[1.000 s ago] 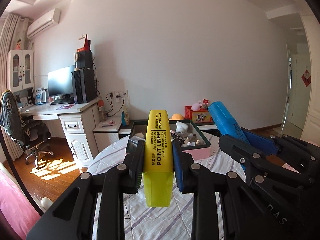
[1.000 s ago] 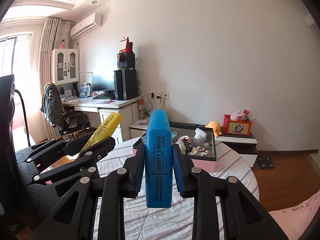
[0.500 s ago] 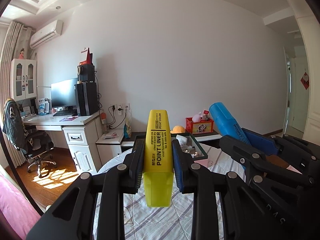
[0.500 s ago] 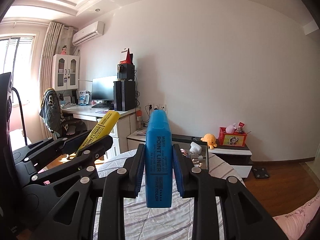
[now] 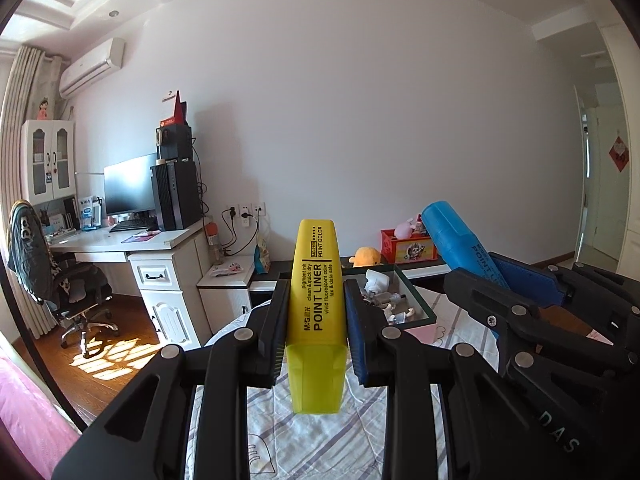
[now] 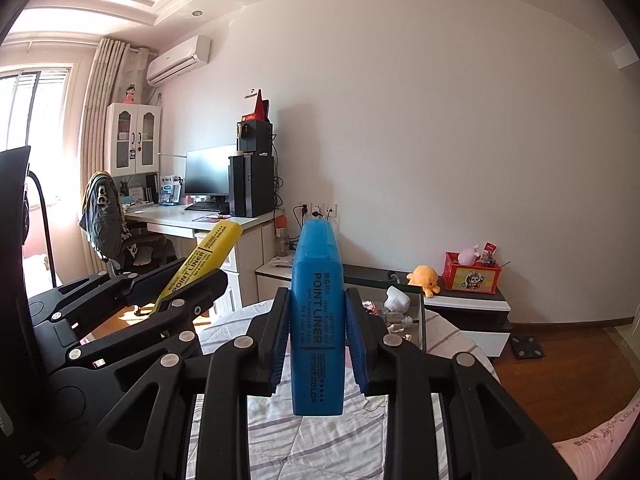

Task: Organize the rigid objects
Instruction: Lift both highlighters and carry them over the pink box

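Note:
My left gripper is shut on a yellow highlighter that points up and away, its clear cap end toward the camera. My right gripper is shut on a blue highlighter held the same way. Each view catches the other gripper at its side: the blue highlighter at the right, the yellow highlighter at the left. Both hang above a round table with a striped cloth. Beyond the fingers stands a dark green tray holding several small objects.
A white desk with a monitor and a computer tower stands at the left wall, an office chair beside it. A low cabinet behind the table carries an orange plush toy and a red box. Pink bedding lies at the lower edges.
Both grippers have risen a little with their highlighters, so the tray and table sit lower in the views. The grips are unchanged.

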`<act>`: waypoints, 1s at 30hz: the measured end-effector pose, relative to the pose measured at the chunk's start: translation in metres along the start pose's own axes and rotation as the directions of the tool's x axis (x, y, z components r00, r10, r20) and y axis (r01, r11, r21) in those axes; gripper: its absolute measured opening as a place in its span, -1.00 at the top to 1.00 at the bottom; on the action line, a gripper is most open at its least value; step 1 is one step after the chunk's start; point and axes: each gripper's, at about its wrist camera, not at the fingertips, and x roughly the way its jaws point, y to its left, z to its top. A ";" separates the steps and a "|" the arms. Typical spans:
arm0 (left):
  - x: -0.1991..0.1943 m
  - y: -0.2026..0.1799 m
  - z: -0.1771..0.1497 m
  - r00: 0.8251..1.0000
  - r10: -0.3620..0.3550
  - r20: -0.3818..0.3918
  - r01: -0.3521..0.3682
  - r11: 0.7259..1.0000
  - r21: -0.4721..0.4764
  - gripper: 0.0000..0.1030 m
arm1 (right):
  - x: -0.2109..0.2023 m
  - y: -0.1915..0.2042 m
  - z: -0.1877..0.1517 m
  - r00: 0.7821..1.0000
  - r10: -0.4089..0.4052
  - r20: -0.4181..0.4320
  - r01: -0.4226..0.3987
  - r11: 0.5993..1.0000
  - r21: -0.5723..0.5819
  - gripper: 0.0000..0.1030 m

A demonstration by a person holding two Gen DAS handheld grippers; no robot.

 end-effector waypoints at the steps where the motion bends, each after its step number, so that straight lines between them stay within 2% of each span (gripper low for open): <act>1: 0.007 -0.002 0.001 1.000 0.003 0.001 -0.003 1.000 0.007 0.49 | 0.008 -0.002 0.002 1.000 -0.001 -0.002 0.001 1.000 -0.001 0.46; 3: 0.023 -0.004 0.005 1.000 0.008 0.010 -0.008 1.000 0.024 0.49 | 0.026 -0.009 0.004 1.000 -0.005 -0.011 0.005 1.000 0.000 0.46; 9: 0.098 -0.011 0.013 0.999 0.023 -0.031 -0.020 0.998 0.066 0.49 | 0.093 -0.034 0.011 0.999 -0.009 -0.052 0.009 1.000 -0.003 0.46; 14: 0.180 -0.010 0.014 0.993 -0.001 -0.122 0.010 0.997 0.077 0.49 | 0.164 -0.056 0.012 0.993 -0.017 -0.117 0.017 1.000 -0.004 0.46; 18: 0.245 -0.007 0.006 0.977 0.013 -0.215 0.007 0.996 0.088 0.49 | 0.220 -0.070 -0.001 0.981 -0.019 -0.196 0.020 1.000 0.002 0.46; 23: 0.305 -0.006 -0.010 0.950 0.014 -0.312 0.014 0.996 0.089 0.49 | 0.272 -0.086 -0.022 0.959 -0.012 -0.282 0.024 0.999 0.039 0.46; 30: 0.359 -0.003 -0.033 0.917 0.038 -0.398 -0.002 0.996 0.090 0.48 | 0.314 -0.095 -0.045 0.928 0.006 -0.372 0.022 0.997 0.073 0.46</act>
